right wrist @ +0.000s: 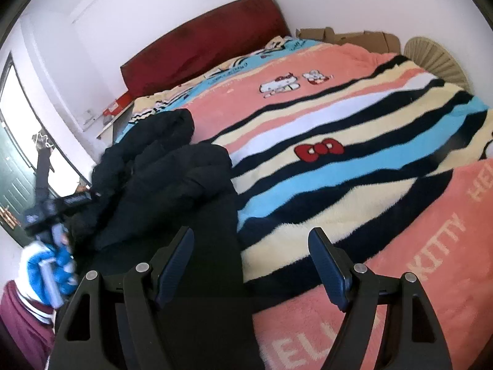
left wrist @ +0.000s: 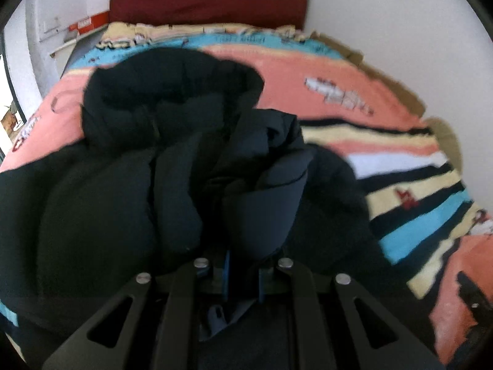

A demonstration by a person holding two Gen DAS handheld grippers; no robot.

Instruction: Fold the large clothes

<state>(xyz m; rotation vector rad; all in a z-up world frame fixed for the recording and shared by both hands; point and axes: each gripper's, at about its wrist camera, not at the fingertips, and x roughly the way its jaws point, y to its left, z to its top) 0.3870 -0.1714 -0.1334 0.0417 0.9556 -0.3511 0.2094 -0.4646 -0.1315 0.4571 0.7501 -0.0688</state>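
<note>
A bulky black hooded padded jacket lies on the striped pink fleece bed blanket; the left gripper, clenched on a jacket fold, draws it over. The right gripper, released, likely steadies next.

"KITTY" on blanket

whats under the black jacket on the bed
The black jacket lies on a striped pink, blue and cream blanket covering the bed. Anything else beneath the jacket is hidden.
</note>
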